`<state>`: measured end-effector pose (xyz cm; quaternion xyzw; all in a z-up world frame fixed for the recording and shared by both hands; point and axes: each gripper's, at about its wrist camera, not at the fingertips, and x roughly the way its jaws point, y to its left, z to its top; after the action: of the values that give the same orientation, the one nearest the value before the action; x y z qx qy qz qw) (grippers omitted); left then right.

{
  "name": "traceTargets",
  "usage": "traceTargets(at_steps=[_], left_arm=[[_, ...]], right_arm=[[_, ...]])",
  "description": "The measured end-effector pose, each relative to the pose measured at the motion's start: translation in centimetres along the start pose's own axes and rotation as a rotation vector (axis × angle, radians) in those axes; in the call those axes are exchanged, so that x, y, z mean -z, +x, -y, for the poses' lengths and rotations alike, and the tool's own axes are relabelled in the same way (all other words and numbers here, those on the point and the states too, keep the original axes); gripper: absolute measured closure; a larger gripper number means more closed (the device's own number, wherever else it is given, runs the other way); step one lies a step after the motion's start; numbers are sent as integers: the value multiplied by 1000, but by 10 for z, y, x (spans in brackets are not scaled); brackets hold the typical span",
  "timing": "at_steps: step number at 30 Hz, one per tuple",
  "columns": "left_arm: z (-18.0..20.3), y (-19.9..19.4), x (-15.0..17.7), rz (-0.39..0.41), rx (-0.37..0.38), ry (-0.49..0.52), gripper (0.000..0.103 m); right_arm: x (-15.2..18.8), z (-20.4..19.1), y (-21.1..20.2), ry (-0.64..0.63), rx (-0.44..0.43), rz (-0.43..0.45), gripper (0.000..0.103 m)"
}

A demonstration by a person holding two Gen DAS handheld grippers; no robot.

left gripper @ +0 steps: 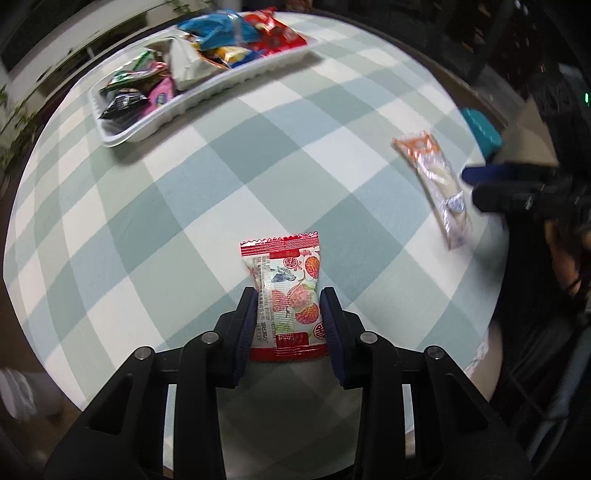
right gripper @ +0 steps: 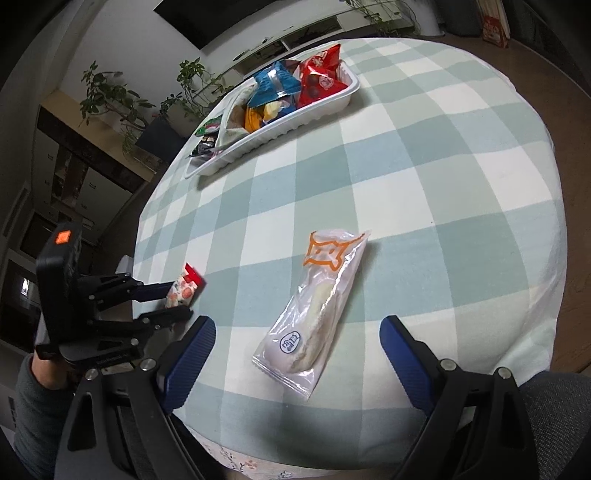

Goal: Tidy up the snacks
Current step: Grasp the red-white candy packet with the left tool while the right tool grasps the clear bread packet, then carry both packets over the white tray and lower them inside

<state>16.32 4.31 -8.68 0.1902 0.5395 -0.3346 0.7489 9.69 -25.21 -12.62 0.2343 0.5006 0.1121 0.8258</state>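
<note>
My left gripper (left gripper: 288, 295) is shut on a small red and white snack packet (left gripper: 286, 291) with fruit pictures, its fingers pressed against both sides at the table's near edge; this packet (right gripper: 183, 290) and the left gripper (right gripper: 181, 299) also show in the right wrist view. My right gripper (right gripper: 297, 332) is open, its blue pads wide on either side of a long clear packet (right gripper: 316, 310) with an orange cat drawing, not touching it. That long packet (left gripper: 436, 188) also lies at the right in the left wrist view. A white tray (left gripper: 207, 98) (right gripper: 280, 129) holds several snack packets at the far side.
The round table (right gripper: 424, 155) wears a green and white checked cloth. A teal object (left gripper: 482, 129) sits near the table's right edge. Potted plants (right gripper: 107, 96) and dark cabinets stand beyond the table. A red and white box (right gripper: 495, 27) is on the floor.
</note>
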Motion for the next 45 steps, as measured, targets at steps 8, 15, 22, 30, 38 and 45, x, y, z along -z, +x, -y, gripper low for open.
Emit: traceTargets(at_steps=[8,15,22,30,38,45], left_arm=[[2,-36,25,158,128,-143,71],[15,-53,27,269,140,-235,71],[18,-51,40,310,161,-310,71],[24,-52,45,349,195,-331,71],[25,-55,48,370,208,-344,71],[17,-59,45,383,204,-367,71]], right_arm=[[0,-11,10,-74,88,8,22],[-1,-28,24,-175,211,24,26],[10,-42,30,-327,348,32,50],[12,-44,27,-370,356,38,77],[9,-34,8,-293,271,77,79],[-12,-15,-20,-163,144,117,79]])
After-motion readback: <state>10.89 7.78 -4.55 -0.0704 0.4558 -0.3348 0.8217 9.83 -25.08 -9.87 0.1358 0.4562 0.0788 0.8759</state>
